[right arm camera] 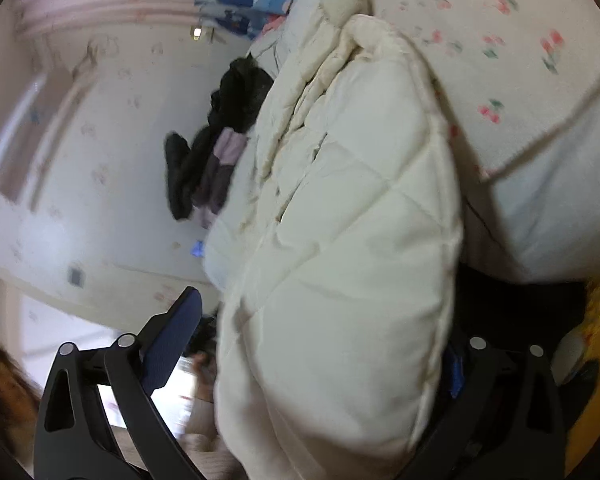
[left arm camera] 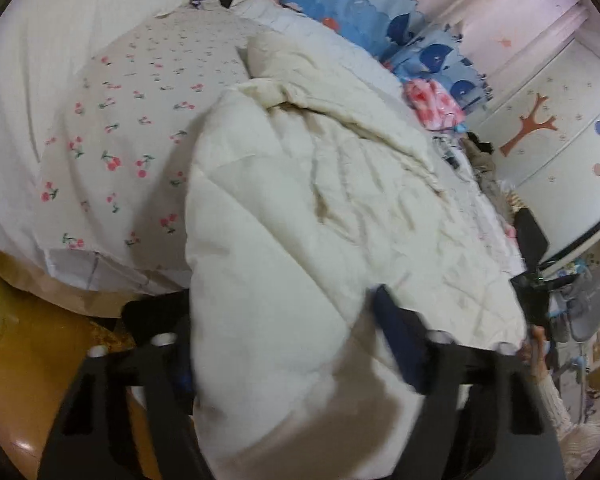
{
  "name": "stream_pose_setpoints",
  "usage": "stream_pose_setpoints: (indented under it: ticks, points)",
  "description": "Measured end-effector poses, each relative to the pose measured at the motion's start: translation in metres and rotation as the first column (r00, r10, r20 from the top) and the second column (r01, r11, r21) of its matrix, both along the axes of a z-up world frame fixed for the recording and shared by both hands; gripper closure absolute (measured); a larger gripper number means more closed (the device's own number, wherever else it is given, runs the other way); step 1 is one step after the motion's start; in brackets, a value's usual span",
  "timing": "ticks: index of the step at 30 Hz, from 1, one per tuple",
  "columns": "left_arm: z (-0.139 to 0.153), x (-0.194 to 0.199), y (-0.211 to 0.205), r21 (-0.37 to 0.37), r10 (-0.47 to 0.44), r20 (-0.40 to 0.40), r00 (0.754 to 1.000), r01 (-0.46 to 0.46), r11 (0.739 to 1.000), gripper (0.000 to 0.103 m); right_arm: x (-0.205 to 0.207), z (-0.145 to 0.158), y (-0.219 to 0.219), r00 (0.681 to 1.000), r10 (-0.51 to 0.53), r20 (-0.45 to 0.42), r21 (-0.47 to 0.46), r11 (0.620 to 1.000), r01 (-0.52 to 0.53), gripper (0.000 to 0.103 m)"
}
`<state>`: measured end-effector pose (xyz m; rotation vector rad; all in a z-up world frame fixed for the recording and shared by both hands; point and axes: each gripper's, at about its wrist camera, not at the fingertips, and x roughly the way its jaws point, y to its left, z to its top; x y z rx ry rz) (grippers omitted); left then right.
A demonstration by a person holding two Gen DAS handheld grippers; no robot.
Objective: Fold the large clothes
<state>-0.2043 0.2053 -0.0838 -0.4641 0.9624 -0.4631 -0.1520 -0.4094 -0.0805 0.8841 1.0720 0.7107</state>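
Note:
A large cream quilted garment (left arm camera: 320,208) lies bunched on the bed and drapes toward me. In the left wrist view its thick near edge fills the gap of my left gripper (left arm camera: 284,328), and both dark fingers press its sides. In the right wrist view the same padded garment (right arm camera: 340,260) hangs between the fingers of my right gripper (right arm camera: 320,340). The left finger (right arm camera: 172,340) stands apart from the cloth, and the right finger is mostly hidden behind it.
The bed has a cherry-print sheet (left arm camera: 132,128) and a white duvet (left arm camera: 28,92). Blue whale-print bedding (left arm camera: 360,4) and a pink item (left arm camera: 432,104) lie at the far side. Dark clothes (right arm camera: 220,136) lie on the bed. A wardrobe (left arm camera: 560,140) stands at the right.

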Motion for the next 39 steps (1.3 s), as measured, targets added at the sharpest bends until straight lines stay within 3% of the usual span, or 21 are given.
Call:
stream_pose_setpoints:
  ticks: [1,2,3,4,6,7,10,14,16,18,22,28,29,31,33,39]
  points:
    - [0.005,-0.001,-0.001,0.013,0.003,0.012,1.0,-0.003,1.0,0.049,0.001,0.004,0.003,1.0,0.003,0.017,-0.018,1.0,-0.003,0.022]
    - [0.011,-0.003,-0.001,0.021,0.001,0.027,1.0,-0.001,1.0,0.061,0.002,0.007,0.005,1.0,-0.001,0.025,-0.039,0.999,0.002,0.029]
    - [0.016,-0.004,-0.001,0.025,0.0,0.038,0.999,-0.001,1.0,0.069,0.003,0.01,0.005,0.999,-0.005,0.035,-0.069,0.998,0.007,0.049]
    - [0.025,-0.006,-0.003,0.031,-0.002,0.058,0.998,0.0,1.0,0.073,0.003,0.013,0.006,0.999,-0.004,0.045,-0.091,0.996,0.008,0.059]
    - [0.041,-0.013,-0.007,0.042,-0.013,0.102,0.995,0.009,0.999,0.079,0.001,0.022,0.003,0.997,-0.007,0.081,-0.045,0.999,0.011,0.077]
    - [0.052,-0.017,-0.011,0.057,-0.02,0.131,0.991,0.013,0.998,0.08,-0.002,0.032,0.0,0.993,-0.019,0.117,-0.038,0.999,0.023,0.081]
    - [0.069,-0.026,-0.021,0.12,-0.053,0.182,0.982,0.031,0.992,0.081,-0.006,0.046,-0.001,0.988,0.008,0.154,-0.006,1.0,-0.007,0.081]
    - [0.053,-0.018,-0.036,0.275,-0.063,0.128,0.99,0.025,0.961,0.079,-0.005,0.027,-0.006,0.998,0.032,0.063,-0.024,0.999,-0.03,0.074]
    - [0.046,-0.018,-0.037,0.322,-0.058,0.117,0.991,0.017,0.947,0.075,-0.007,0.019,-0.01,0.999,0.034,0.032,-0.004,0.999,-0.034,0.065]
    - [0.041,-0.023,-0.035,0.351,-0.045,0.128,0.991,-0.003,0.936,0.068,-0.013,0.012,-0.01,0.999,0.048,0.005,0.001,0.999,-0.048,0.056]
    - [0.039,-0.027,-0.037,0.392,-0.039,0.142,0.989,-0.02,0.92,0.063,-0.018,0.007,-0.007,0.998,0.064,-0.005,0.004,0.998,-0.064,0.051]
    - [0.042,-0.03,-0.049,0.481,-0.063,0.17,0.983,-0.027,0.876,0.054,-0.019,0.015,-0.006,0.999,0.051,0.012,0.014,0.999,-0.051,0.052]
    - [0.042,-0.031,-0.049,0.493,-0.062,0.174,0.983,-0.032,0.87,0.05,-0.02,0.018,-0.007,0.999,0.044,0.028,0.015,0.999,-0.044,0.054]
    - [0.043,-0.034,-0.051,0.531,-0.059,0.188,0.98,-0.052,0.846,0.04,-0.02,0.023,-0.006,0.998,0.043,0.047,0.002,0.999,-0.043,0.07]
    - [0.043,-0.036,-0.054,0.565,-0.062,0.201,0.978,-0.064,0.823,0.031,-0.02,0.026,-0.004,0.997,0.048,0.059,-0.005,0.999,-0.048,0.074]
    - [0.043,-0.039,-0.057,0.605,-0.077,0.218,0.973,-0.073,0.793,0.025,-0.019,0.024,-0.003,0.997,0.057,0.051,-0.003,0.998,-0.057,0.074]
